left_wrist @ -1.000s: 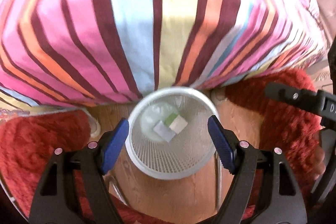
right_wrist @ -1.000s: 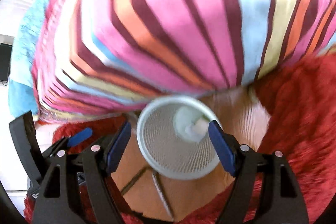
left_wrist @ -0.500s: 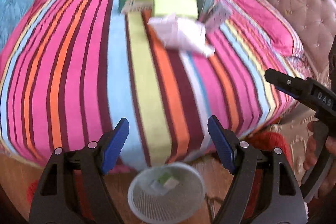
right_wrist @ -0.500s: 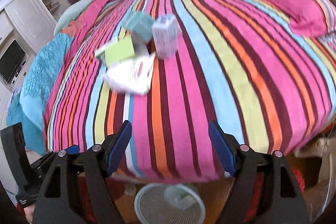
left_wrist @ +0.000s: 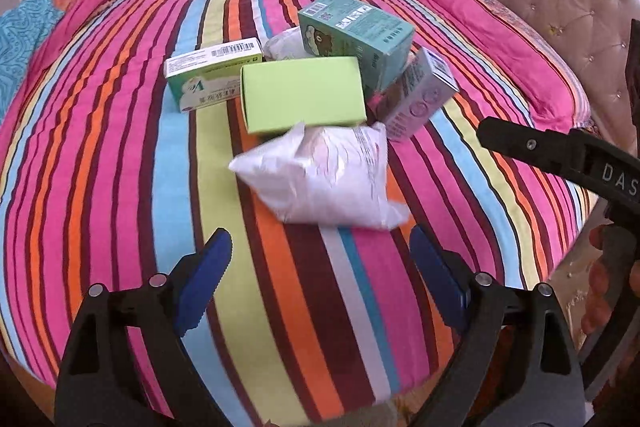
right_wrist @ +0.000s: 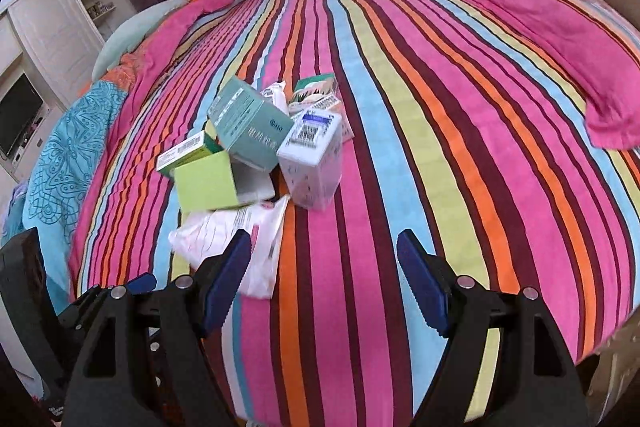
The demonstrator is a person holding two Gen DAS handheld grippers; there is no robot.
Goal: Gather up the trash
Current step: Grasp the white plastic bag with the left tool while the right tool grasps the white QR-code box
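Both grippers are empty and aimed down at the striped bed (left_wrist: 120, 163), so the step in hand looks like the reach for the next piece of trash, with nothing yet picked.

The left gripper (left_wrist: 320, 275) has its jaws opening, already wide, with only bedspread between them. The white bag (left_wrist: 320, 179) lies just ahead of its fingertips, centred on the gap and nearest of all the litter. Beyond the bag sit the lime box (left_wrist: 304, 95), the teal box (left_wrist: 356, 35) leaning behind it, the lilac box (left_wrist: 416, 99) ahead to the right, and the white-green box (left_wrist: 208, 75) ahead to the left.

The right gripper (right_wrist: 324, 279) holds its jaws moderately wide, also on nothing. The bag (right_wrist: 224, 235) lies at its left finger (right_wrist: 224, 283), partly hidden behind it, off the gap's centre. The lilac box (right_wrist: 312, 163) stands ahead, slightly left of centre.

The next move likely calls for the left gripper to go forward and down until the bag sits between the pads, then close. The bag looks soft and may crumple or slip.
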